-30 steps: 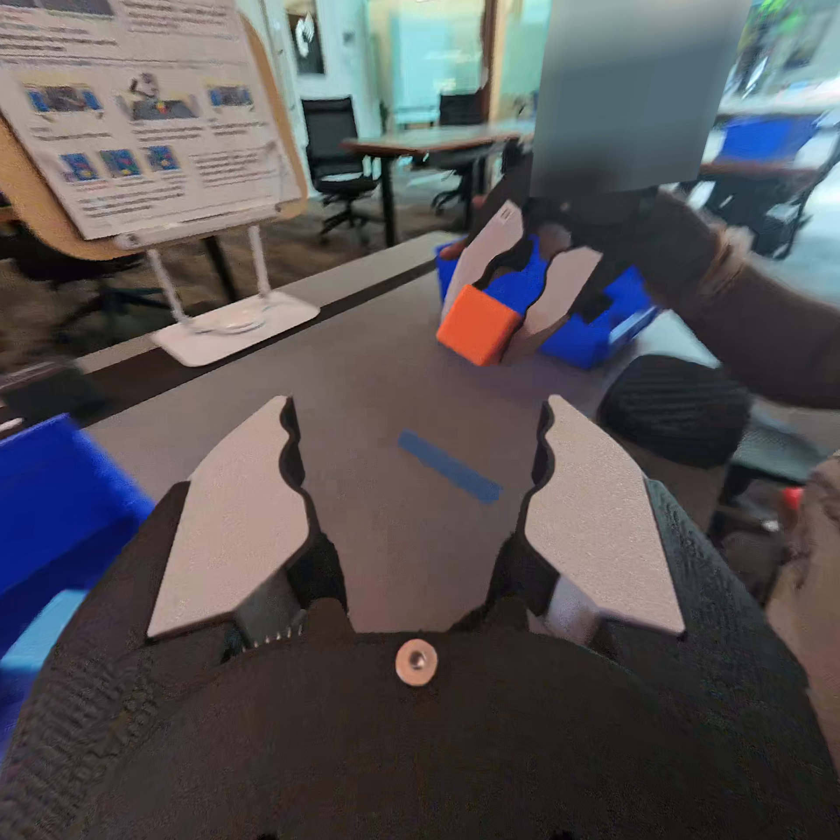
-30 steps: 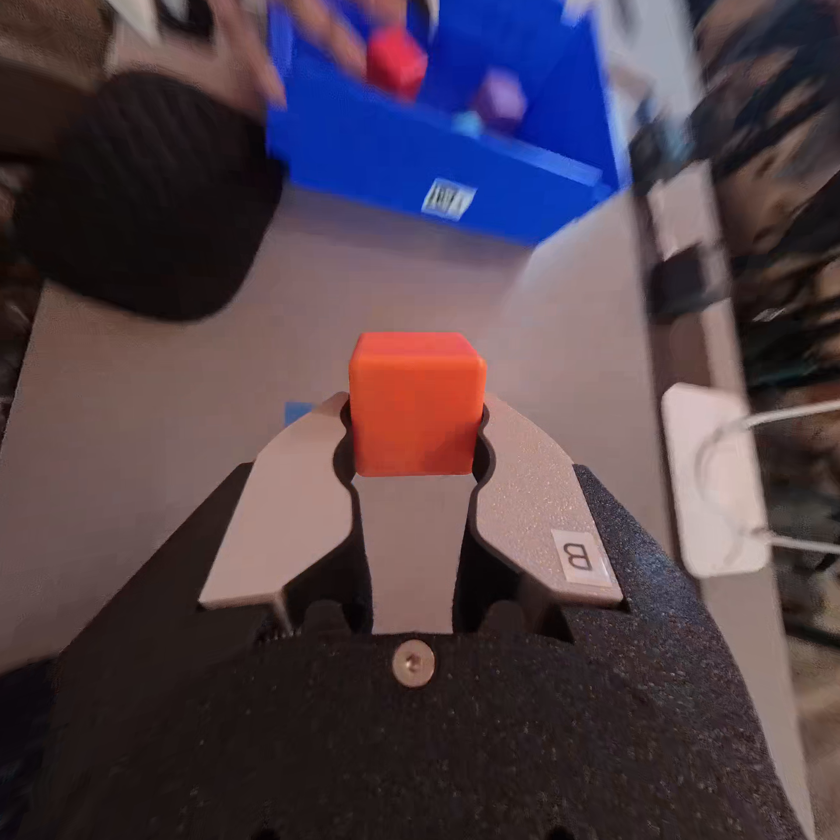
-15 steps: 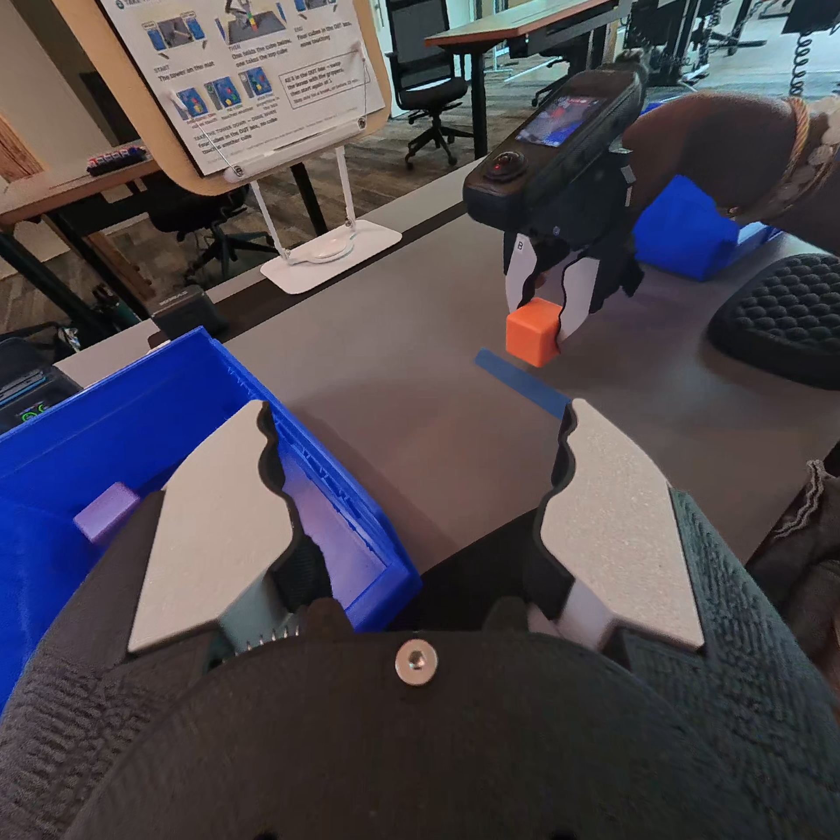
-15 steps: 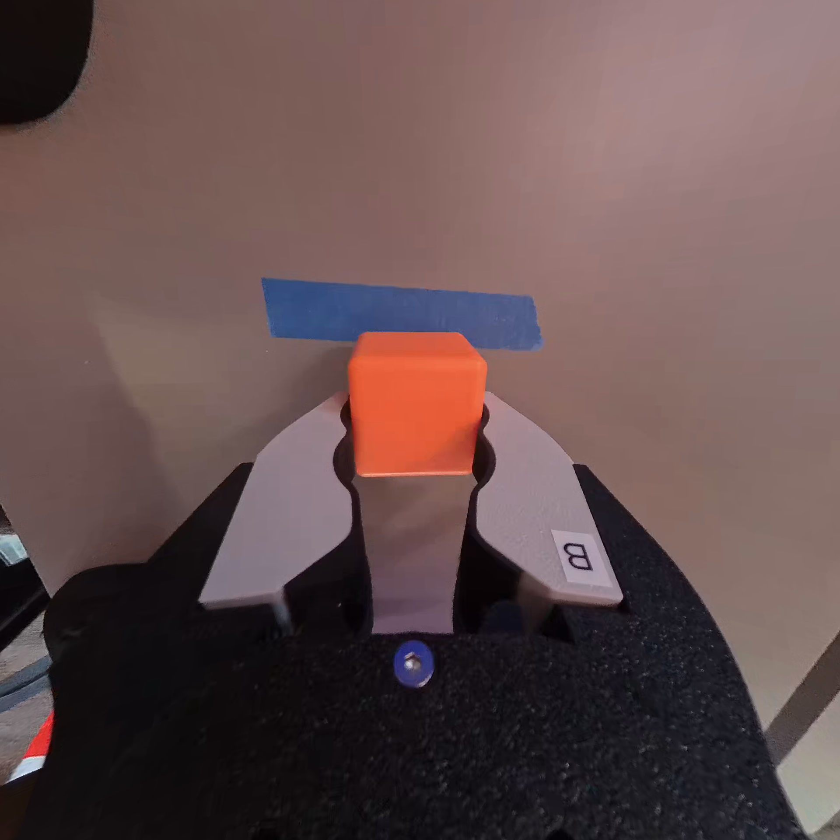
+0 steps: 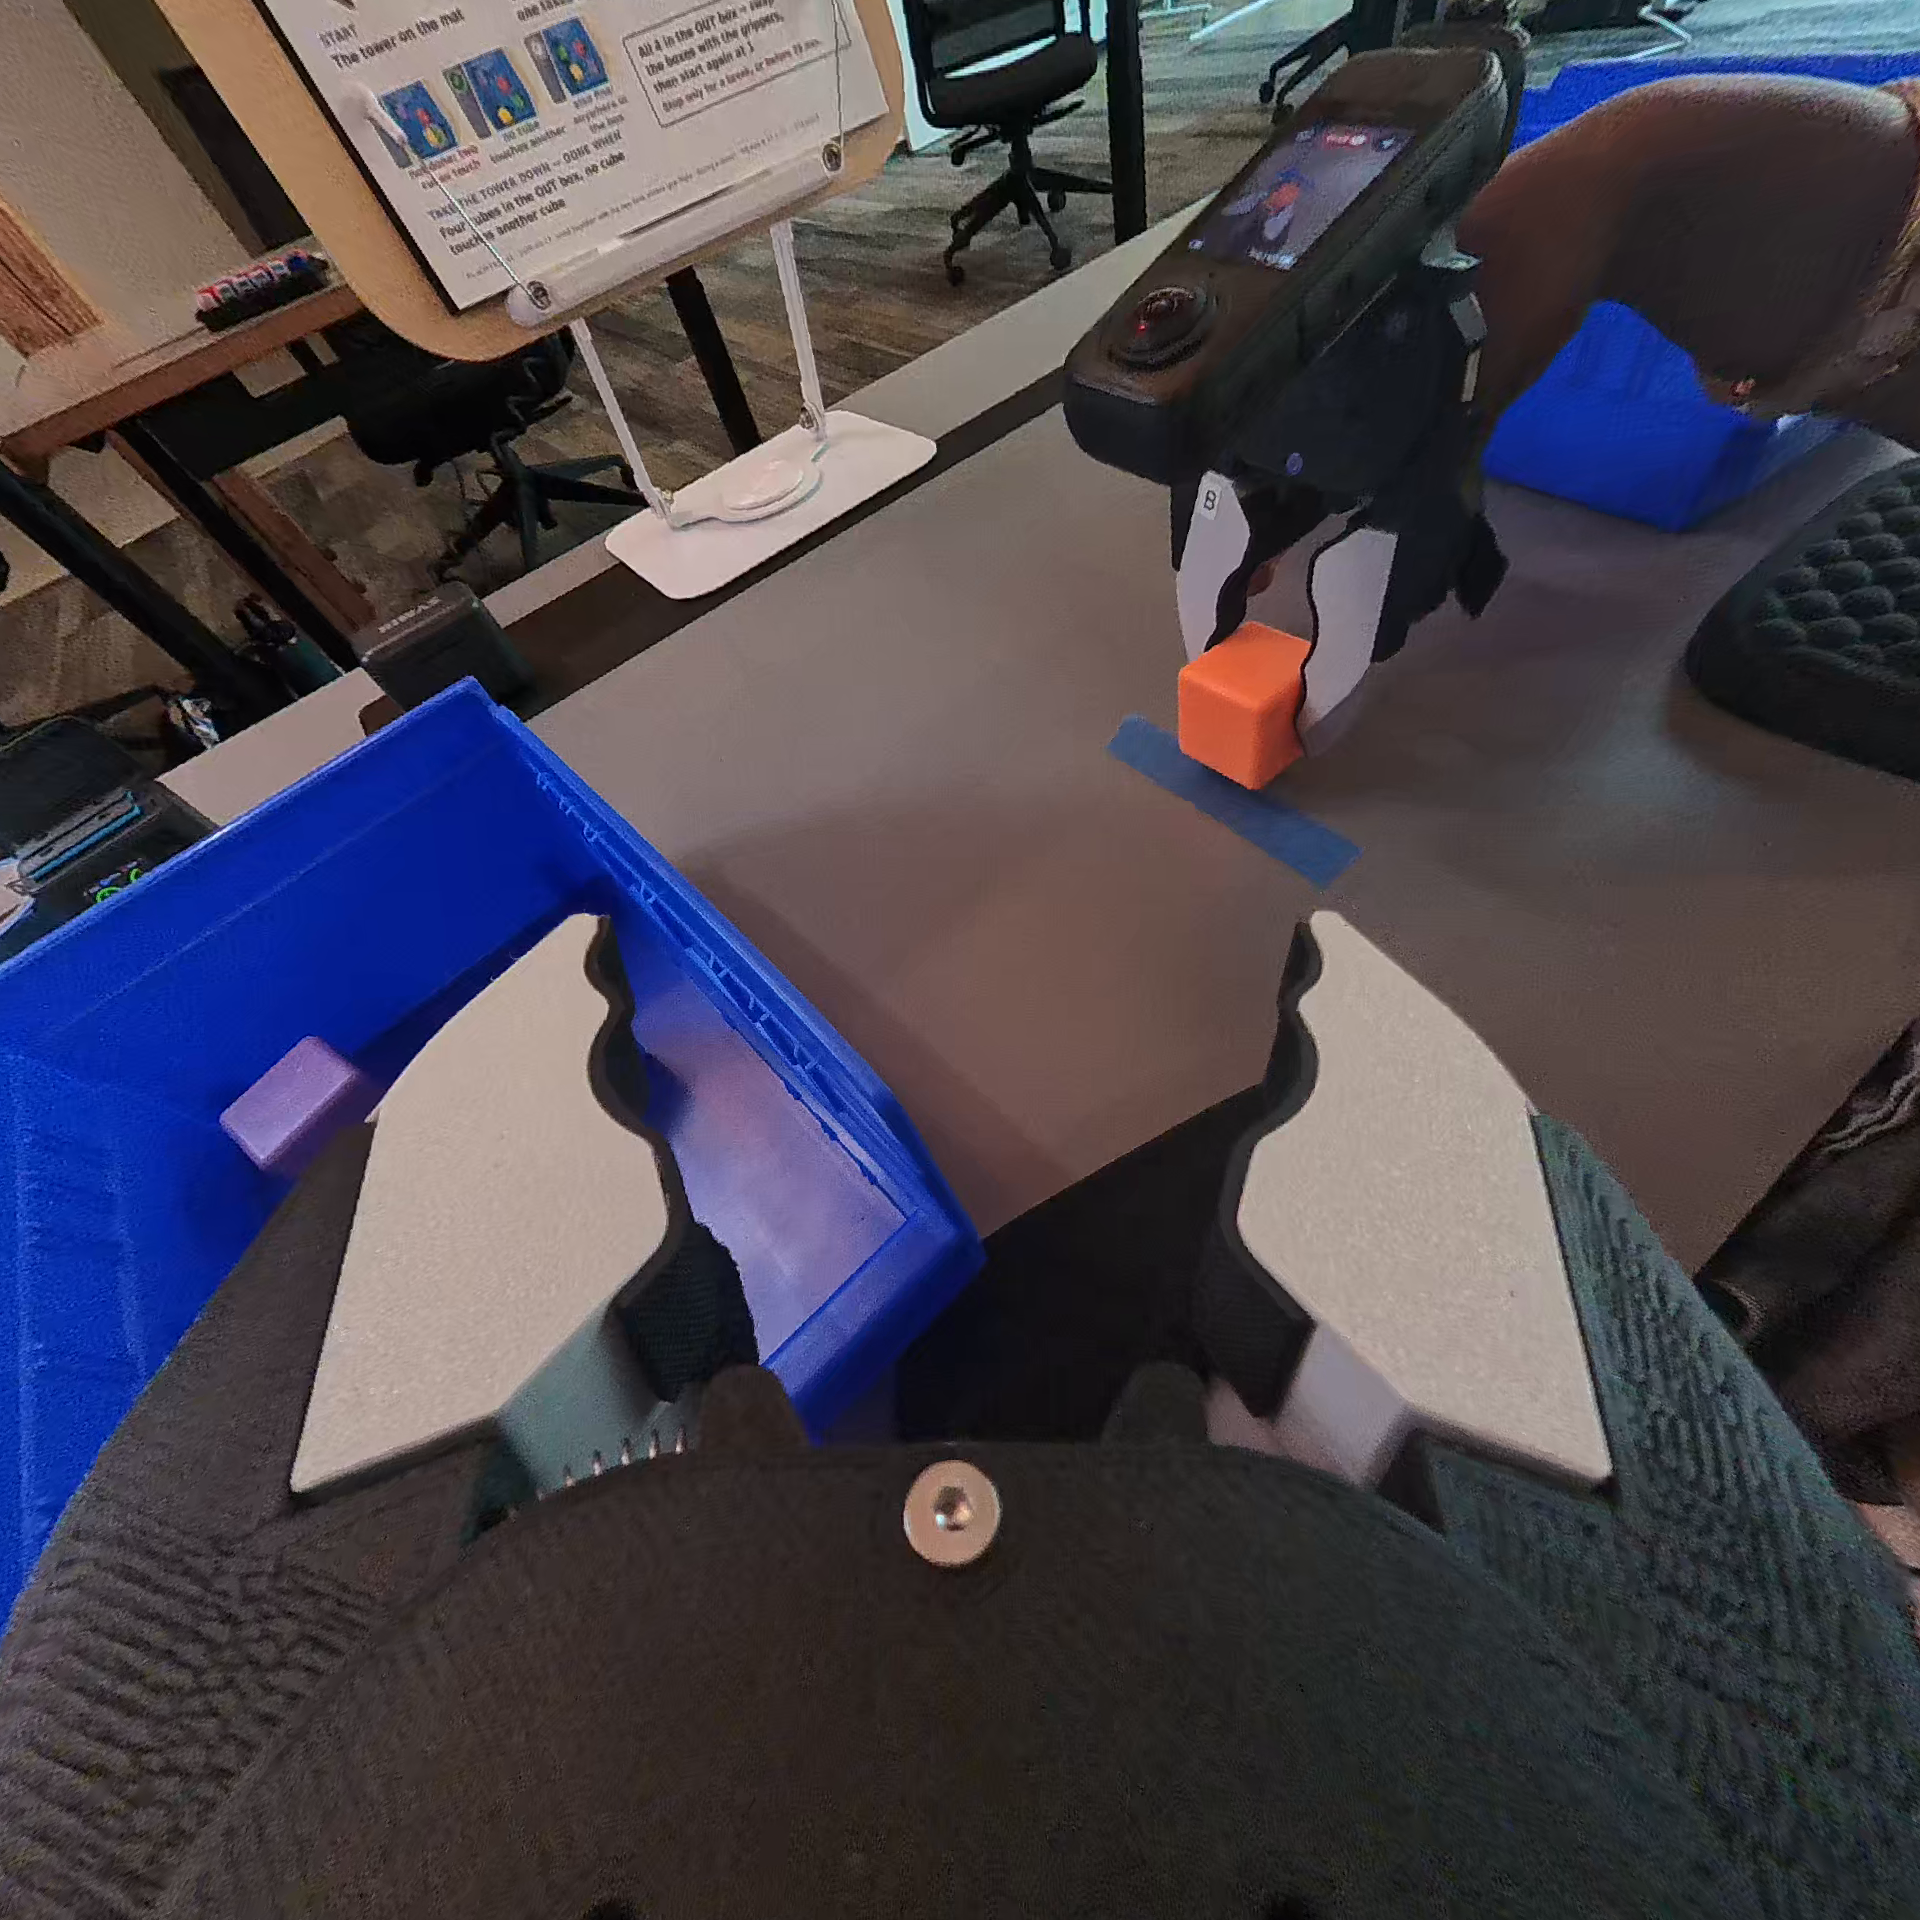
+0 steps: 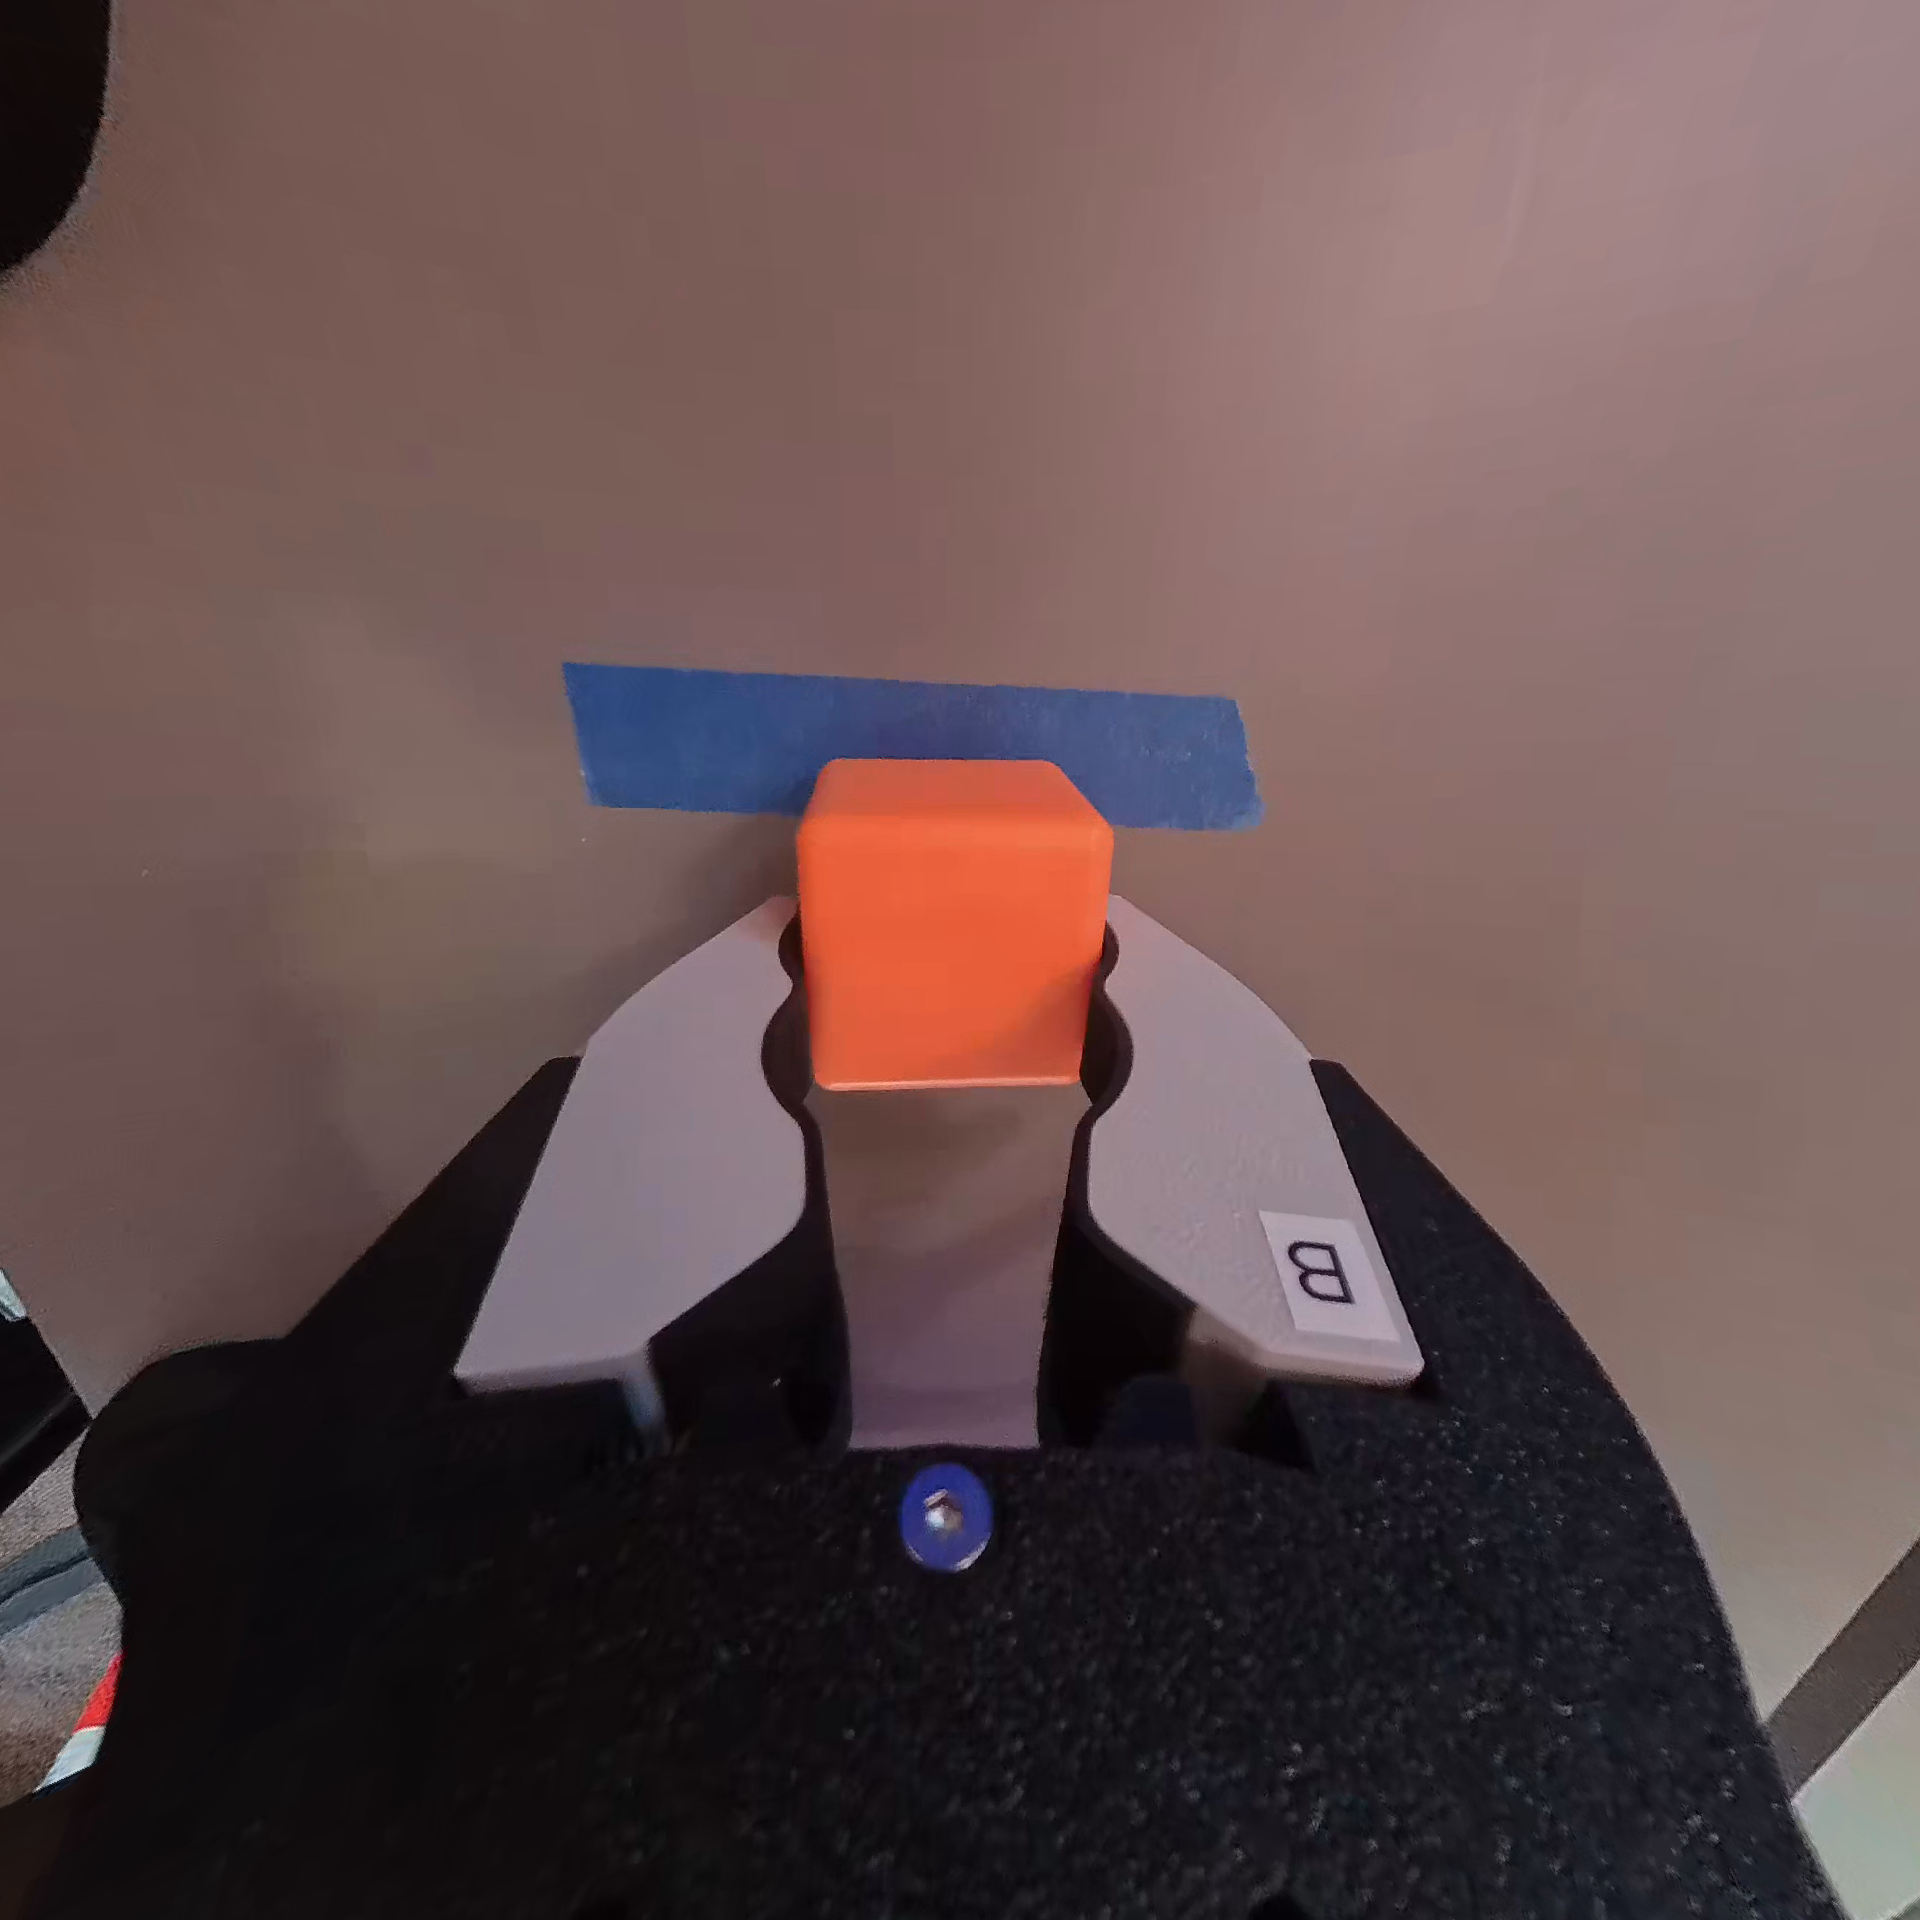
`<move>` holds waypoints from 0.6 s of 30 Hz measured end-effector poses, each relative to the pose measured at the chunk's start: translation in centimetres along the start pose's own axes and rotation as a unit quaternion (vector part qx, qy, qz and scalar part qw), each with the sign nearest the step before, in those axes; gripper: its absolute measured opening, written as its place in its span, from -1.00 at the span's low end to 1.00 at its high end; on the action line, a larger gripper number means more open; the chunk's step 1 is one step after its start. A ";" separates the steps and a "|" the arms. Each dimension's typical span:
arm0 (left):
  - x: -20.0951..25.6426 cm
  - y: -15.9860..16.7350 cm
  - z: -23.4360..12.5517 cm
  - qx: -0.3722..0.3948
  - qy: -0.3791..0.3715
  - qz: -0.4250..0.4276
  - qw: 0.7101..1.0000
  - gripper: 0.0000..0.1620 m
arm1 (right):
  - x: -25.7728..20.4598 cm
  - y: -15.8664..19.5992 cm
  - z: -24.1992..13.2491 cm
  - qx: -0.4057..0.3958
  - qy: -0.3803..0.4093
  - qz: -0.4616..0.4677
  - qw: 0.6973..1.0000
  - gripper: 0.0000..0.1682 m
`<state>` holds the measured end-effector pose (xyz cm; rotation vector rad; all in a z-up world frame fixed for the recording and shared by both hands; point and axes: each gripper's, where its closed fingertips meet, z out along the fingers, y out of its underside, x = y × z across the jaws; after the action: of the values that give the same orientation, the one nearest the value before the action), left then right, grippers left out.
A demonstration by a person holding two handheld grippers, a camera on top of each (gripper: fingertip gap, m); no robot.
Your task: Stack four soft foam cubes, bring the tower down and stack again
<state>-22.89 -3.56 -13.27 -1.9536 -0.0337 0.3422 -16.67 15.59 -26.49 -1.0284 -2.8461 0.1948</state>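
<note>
My right gripper [image 6: 951, 914] is shut on an orange foam cube [image 6: 951, 925] and holds it at the near edge of a blue tape strip [image 6: 914, 743] on the grey table. In the left wrist view the same cube [image 5: 1242, 701] sits at table level beside the tape [image 5: 1236, 805], still pinched by the right gripper [image 5: 1273, 665]. My left gripper [image 5: 951, 997] is open and empty, hovering over the corner of a blue bin [image 5: 312, 935]. A purple cube [image 5: 296, 1101] lies inside that bin.
A second blue bin [image 5: 1631, 436] stands far right. A black dimpled pad [image 5: 1829, 644] lies at the right edge. An instruction board on a white stand [image 5: 769, 499] stands at the table's far edge. A person's arm [image 5: 1704, 229] reaches in from the right. There is about 25 cm between the tips of the two grippers.
My right gripper has carried the orange cube from near the far bin down to the blue tape. My left gripper has swung left over the near blue bin.
</note>
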 end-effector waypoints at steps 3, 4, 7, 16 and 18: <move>0.0 0.2 0.1 -0.005 0.002 0.002 1.000 0.45 | 0.0 -0.1 0.3 -0.005 0.007 -0.003 1.000 -0.42; 0.0 0.3 0.2 -0.008 0.000 0.002 1.000 0.45 | 0.0 0.0 0.3 -0.008 0.009 -0.005 1.000 -0.42; -0.6 0.7 0.2 -0.023 -0.010 -0.022 0.999 0.45 | -0.1 -0.1 0.7 -0.006 0.006 -0.006 1.000 -0.42; -6.6 1.9 -0.1 -0.093 -0.052 -0.031 0.994 0.29 | 0.1 -2.2 -1.1 0.128 0.030 0.003 0.991 -0.06; -8.3 2.3 0.8 -0.112 -0.031 -0.016 0.993 0.19 | 0.0 -2.7 -2.5 0.187 0.036 0.011 0.982 -0.02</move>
<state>-31.36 -5.25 -13.79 -2.1609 -0.1483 0.3919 -17.98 13.69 -23.59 -0.9610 -2.5922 0.6508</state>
